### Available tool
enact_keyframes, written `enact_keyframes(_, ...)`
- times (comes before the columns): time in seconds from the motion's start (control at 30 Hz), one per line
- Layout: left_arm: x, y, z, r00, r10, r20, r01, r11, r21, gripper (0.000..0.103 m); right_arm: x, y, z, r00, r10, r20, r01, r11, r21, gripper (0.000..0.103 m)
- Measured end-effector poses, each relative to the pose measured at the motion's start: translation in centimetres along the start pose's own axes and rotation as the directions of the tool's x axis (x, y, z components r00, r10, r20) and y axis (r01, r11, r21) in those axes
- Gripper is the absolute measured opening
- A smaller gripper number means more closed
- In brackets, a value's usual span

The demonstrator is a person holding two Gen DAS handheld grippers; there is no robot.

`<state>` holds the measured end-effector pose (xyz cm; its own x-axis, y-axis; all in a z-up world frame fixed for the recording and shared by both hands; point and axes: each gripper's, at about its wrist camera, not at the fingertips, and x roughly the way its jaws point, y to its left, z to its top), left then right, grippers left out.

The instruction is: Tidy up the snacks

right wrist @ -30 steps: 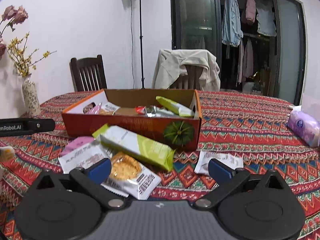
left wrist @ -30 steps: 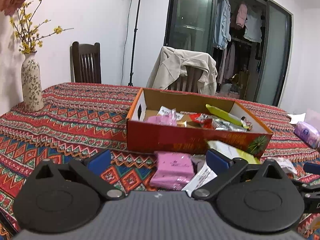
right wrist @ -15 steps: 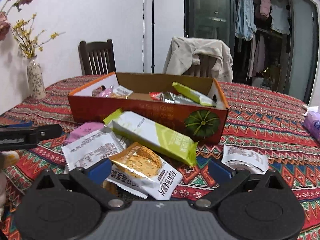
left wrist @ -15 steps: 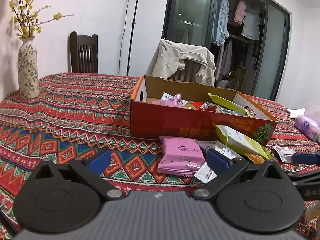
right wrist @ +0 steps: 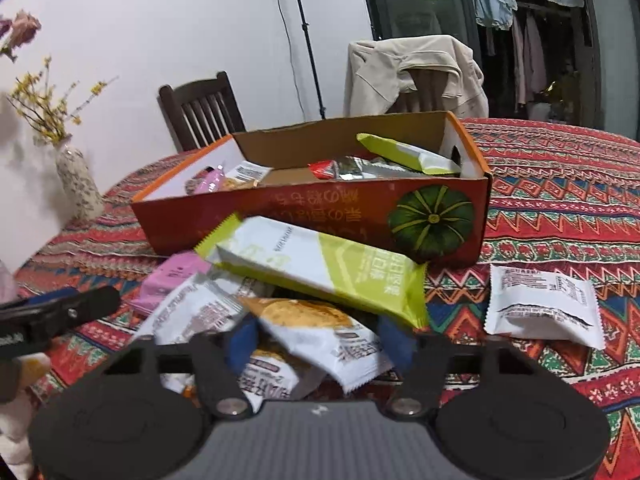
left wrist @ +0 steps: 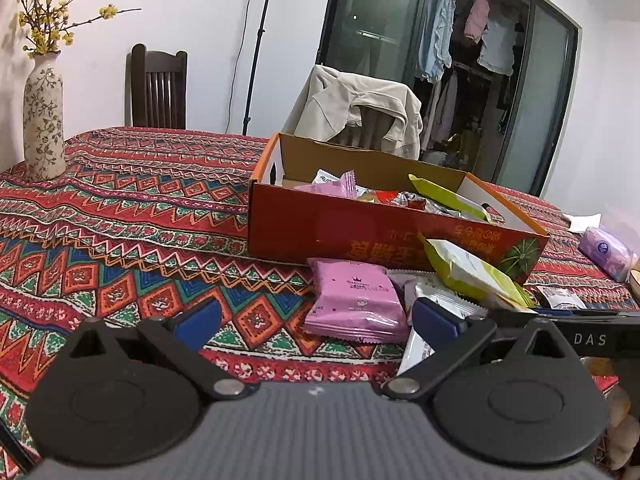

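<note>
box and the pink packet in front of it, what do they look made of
Box: likely cardboard, plain brown inside, printed glossy red-orange outside, with folded walls. Pink packet: looks like thin plastic film, shiny, with crimped toothed end seams and creases that catch light.

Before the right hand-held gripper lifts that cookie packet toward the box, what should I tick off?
1. Right hand-held gripper around the cookie packet: jaws have just been closing, packet between the pads, ok.
2. Grip firm enough to lift: cannot tell.
3. Green-white packet off the cookie packet: seems to lie over its far edge, not ok.
4. Box open, bare floor showing: ok.
5. Left hand-held gripper open, empty: ok.
</note>
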<state>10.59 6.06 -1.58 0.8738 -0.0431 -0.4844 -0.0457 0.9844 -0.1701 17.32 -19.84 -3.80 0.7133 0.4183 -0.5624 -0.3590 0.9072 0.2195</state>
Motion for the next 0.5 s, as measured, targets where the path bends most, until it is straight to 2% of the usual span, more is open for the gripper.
enact_keyframes(0.1, 0.0, 0.0, 0.0, 1.000, 0.005, -0.001, -0.005, 1.000, -0.003, 0.103, -0.5, -0.4, -0.2, 1.000, -0.015, 0.023, 0.015, 1.000, 0.025, 0.035)
enact_keyframes(0.13, 0.0, 0.0, -0.1, 1.000, 0.005, -0.002, -0.005, 1.000, -0.004, 0.103, -0.7, -0.6, -0.1, 0.999, -0.020, 0.033, 0.018, 0.999, 0.037, 0.024)
enact_keyframes(0.3, 0.1, -0.1, -0.1, 1.000, 0.010, -0.011, -0.010, 1.000, -0.001, 0.103, -2.2, -1.6, -0.4, 0.995, -0.007, 0.095, -0.002, 0.996, 0.089, 0.011)
enact_keyframes(0.5, 0.1, -0.5, -0.1, 0.999, 0.037, 0.000, -0.037, 0.999, 0.020, 0.103, -3.9, -1.5, -1.0, 0.987, -0.009, 0.160, -0.002, 0.998, 0.067, 0.008)
